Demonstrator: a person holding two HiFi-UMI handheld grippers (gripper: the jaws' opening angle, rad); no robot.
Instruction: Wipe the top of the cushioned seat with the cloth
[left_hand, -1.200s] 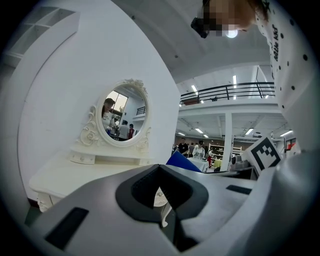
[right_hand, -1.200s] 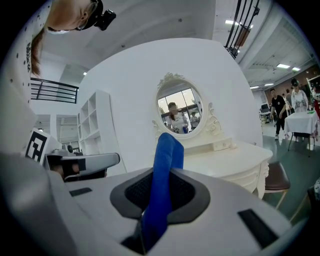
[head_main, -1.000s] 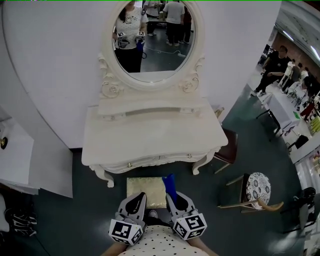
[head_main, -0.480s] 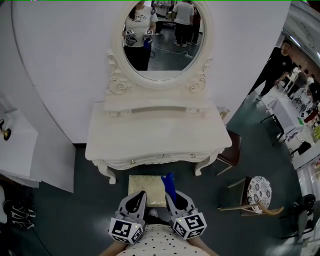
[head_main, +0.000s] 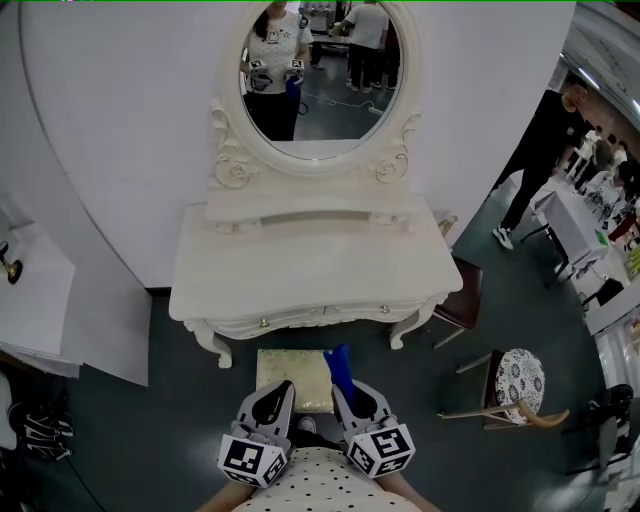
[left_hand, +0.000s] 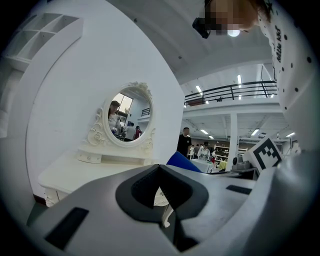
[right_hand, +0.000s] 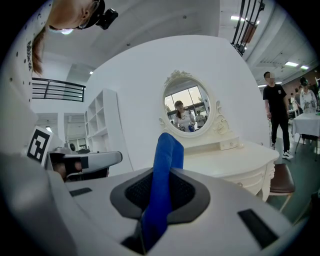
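the dressing table (head_main: 310, 270) is filling the middle of the head view, and its front edge and curved legs are standing just behind the cushioned seat (head_main: 288, 372). the seat is lying at lower centre, square and pale. its near edge is running under the tips of both tools, and dark open floor is showing to its left and right. judged from this, sideways strokes are having free room, while forward strokes are ending at the table legs. the padded top is likely giving under pressure.

the left gripper (head_main: 268, 402) is hovering over the seat's near left part, jaws together with nothing between them. the right gripper (head_main: 350, 398) is hovering beside it at the seat's right edge, jaws clamped on the cloth (head_main: 339, 370).

the blue cloth is standing up out of the jaws as a narrow folded strip, not touching the seat. it is appearing light, soft and limp. the grip is sitting at its lower end, so the free length is needing to be laid flat for wiping.
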